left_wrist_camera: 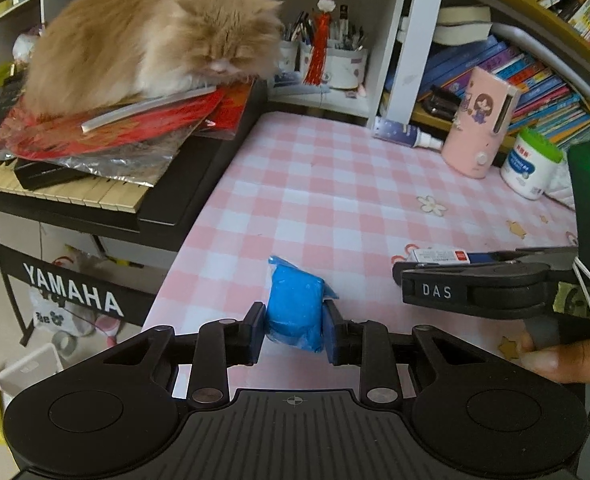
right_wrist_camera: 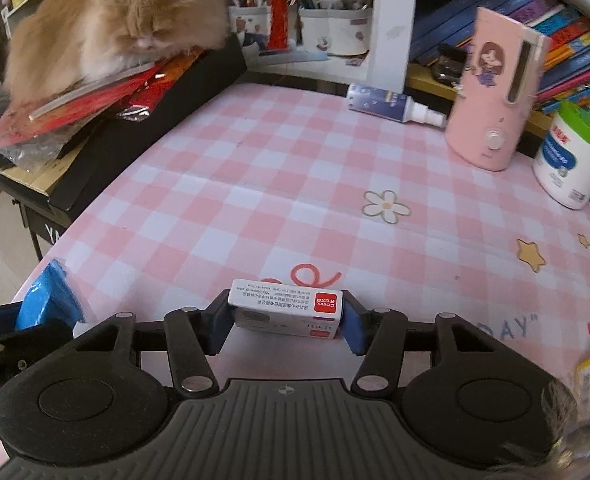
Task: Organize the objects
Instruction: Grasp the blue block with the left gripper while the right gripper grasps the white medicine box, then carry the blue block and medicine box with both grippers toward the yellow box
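My left gripper (left_wrist_camera: 293,326) is shut on a blue packet wrapped in clear plastic (left_wrist_camera: 295,304), held near the front left corner of the pink checked table (left_wrist_camera: 335,184). The same blue packet (right_wrist_camera: 49,300) shows at the left edge of the right wrist view. My right gripper (right_wrist_camera: 287,318) is shut on a small white box with a red label (right_wrist_camera: 287,310), low over the table's front. In the left wrist view the right gripper (left_wrist_camera: 399,270) comes in from the right with the white box (left_wrist_camera: 439,256) between its fingers.
A fluffy orange cat (left_wrist_camera: 151,44) lies on red papers on a keyboard (left_wrist_camera: 75,196) left of the table. At the back right stand a pink device (left_wrist_camera: 481,124), a spray bottle (left_wrist_camera: 407,134) and a green-lidded tub (left_wrist_camera: 529,164). Bookshelves (left_wrist_camera: 535,76) stand behind.
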Action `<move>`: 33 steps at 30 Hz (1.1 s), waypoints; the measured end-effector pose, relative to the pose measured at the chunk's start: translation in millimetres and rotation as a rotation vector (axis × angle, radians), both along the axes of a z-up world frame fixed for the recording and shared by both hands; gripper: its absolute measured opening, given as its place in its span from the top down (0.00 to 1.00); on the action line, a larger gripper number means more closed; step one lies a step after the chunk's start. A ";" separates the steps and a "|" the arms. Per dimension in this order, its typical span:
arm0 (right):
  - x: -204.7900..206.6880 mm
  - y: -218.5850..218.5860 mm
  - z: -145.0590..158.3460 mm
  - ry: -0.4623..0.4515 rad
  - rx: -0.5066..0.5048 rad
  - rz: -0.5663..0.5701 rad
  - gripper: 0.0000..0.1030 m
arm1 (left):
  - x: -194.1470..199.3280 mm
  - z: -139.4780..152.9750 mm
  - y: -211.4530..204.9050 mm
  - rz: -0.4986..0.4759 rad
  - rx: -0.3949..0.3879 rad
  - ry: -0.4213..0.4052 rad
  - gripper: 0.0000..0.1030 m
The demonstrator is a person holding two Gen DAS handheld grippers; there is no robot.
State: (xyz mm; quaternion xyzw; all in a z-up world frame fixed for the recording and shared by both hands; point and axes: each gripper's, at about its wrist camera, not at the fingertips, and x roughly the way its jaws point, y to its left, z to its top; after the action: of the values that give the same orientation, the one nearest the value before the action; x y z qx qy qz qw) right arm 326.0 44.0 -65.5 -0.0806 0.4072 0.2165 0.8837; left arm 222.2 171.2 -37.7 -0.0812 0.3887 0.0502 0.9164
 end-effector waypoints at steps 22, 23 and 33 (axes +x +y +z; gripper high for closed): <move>-138.6 -75.1 50.7 -0.055 0.056 -0.047 0.49 | -111.1 30.6 -40.7 -0.074 -0.017 -0.087 0.73; -145.8 -78.3 51.9 -0.057 0.055 -0.050 0.49 | -118.3 31.7 -42.3 -0.079 -0.019 -0.090 0.73; -224.7 -112.4 54.0 -0.039 0.057 -0.120 0.49 | -192.3 33.7 -56.8 -0.107 -0.037 -0.085 0.73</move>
State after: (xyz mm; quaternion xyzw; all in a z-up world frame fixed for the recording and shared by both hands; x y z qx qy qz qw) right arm 101.3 -68.4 -11.4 -0.0350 0.3876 0.1732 0.9047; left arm 29.9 114.4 -4.1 -0.0793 0.3542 -0.0093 0.9317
